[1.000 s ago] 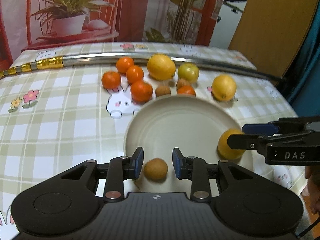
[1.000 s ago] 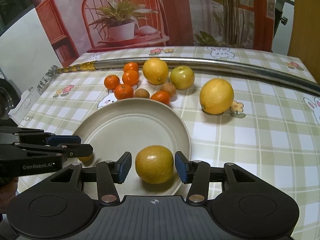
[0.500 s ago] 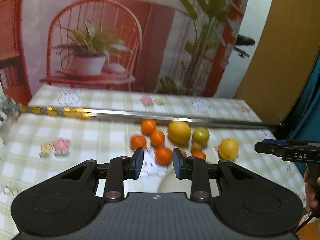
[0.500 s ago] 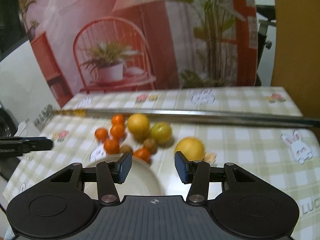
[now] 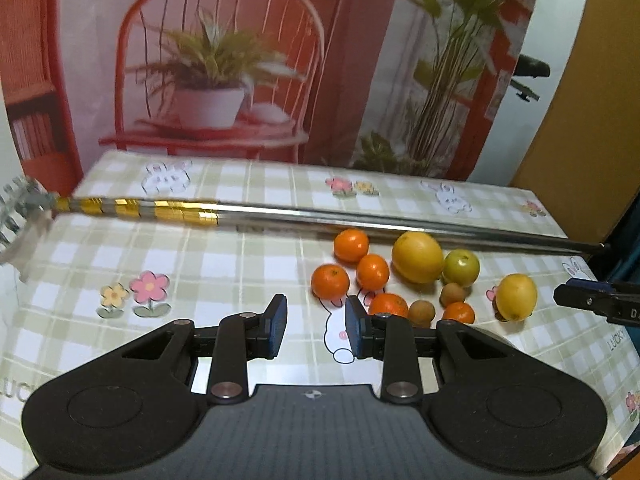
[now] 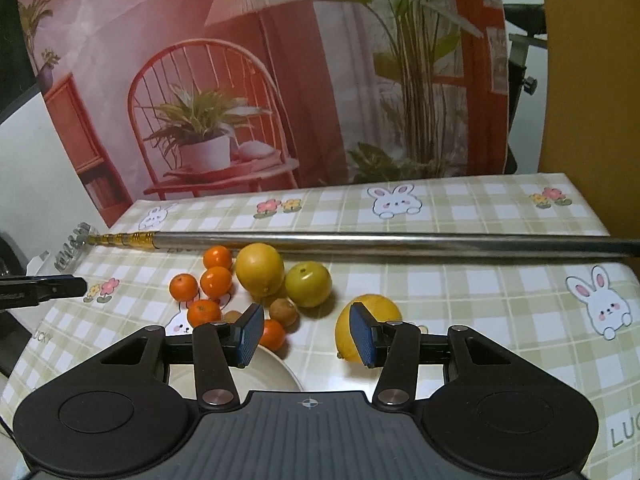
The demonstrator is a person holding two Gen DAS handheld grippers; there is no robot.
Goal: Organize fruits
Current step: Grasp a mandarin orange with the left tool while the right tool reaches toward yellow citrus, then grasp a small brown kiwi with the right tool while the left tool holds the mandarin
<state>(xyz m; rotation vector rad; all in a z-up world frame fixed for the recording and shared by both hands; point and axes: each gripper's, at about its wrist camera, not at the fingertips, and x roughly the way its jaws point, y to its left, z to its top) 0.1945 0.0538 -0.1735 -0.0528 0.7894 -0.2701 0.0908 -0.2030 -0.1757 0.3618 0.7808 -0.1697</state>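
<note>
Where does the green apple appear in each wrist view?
Left wrist: green apple right of centre, beside the large orange.
Right wrist: green apple near centre, right of the same orange.
Shared landmark: the metal pole behind the fruit.

Left tool (image 5: 316, 330) fills the lower part of its own view, black body across the bottom edge, two arms reaching up to blue-padded fingers (image 5: 277, 323) at lower centre. Jaws parted with a clear gap, nothing gripped between the pads. Seen again as a dark tip at the left edge of the right wrist view, pointing toward frame centre.

Right tool (image 6: 306, 334) framed likewise, body along the bottom, blue pads (image 6: 249, 333) angled slightly outward at lower centre. Gap a little wider, pads pressing on nothing. Tip also showing at the right edge of the left wrist view.
</note>
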